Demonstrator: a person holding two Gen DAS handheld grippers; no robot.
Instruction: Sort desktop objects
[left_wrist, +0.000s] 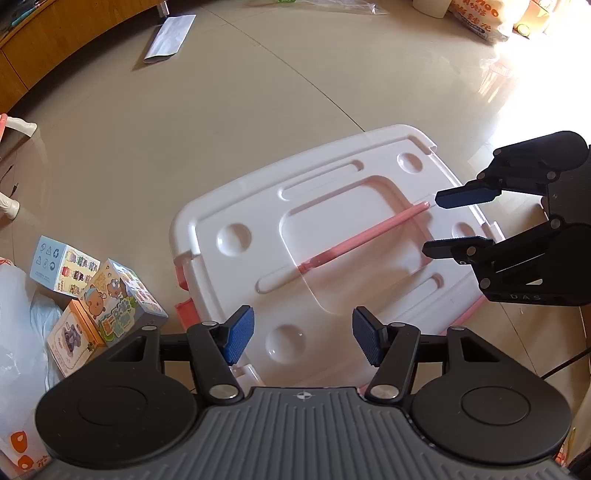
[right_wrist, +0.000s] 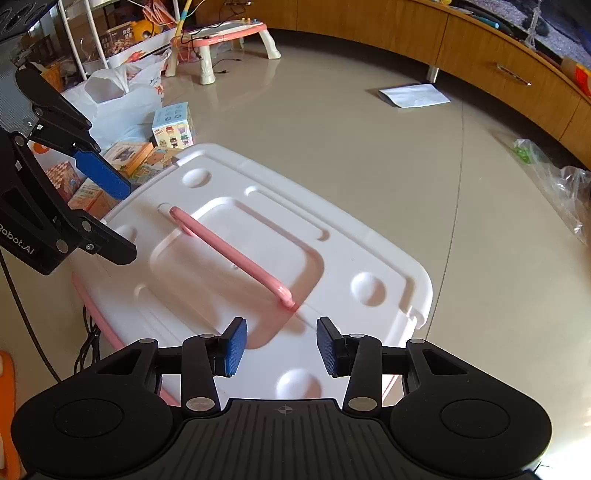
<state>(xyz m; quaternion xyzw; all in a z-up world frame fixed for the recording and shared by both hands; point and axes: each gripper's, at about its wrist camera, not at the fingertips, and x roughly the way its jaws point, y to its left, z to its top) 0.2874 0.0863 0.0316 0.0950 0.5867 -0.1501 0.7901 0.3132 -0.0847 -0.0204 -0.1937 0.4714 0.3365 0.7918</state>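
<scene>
On the floor between the 2 grippers sits a white storage box lid (left_wrist: 258, 206) with a pink handle (left_wrist: 364, 232) lying flat across its central recess, and pink latches showing at the lid's edges. The left gripper (left_wrist: 303, 338) hovers over the near edge of the lid with its blue pads spread apart and nothing between them. The right gripper (right_wrist: 281, 345) is likewise released, its pads wide and bare, aimed along the near end of the handle; in the left wrist view it reaches in from the right with its fingertips just beside the handle's far tip.

Judging by looks, the lid is stiff moulded plastic, smooth and glossy, so the pads may slip on a flat face; it is probably light for its size but broad and awkward for 1 claw. The handle is a thin rigid bar, and it seems the best place to take hold, near its middle so the load hangs level. Whether it swings up freely cannot be told.

Counted: 1 lid, 1 handle, 4 round dimples on it. Left of the box lie small printed cartons (left_wrist: 110, 295), of which 3 show in the left wrist view, touching one another, next to a white plastic bag (right_wrist: 122, 96). Farther off on the floor lies 1 white envelope (right_wrist: 413, 95).
</scene>
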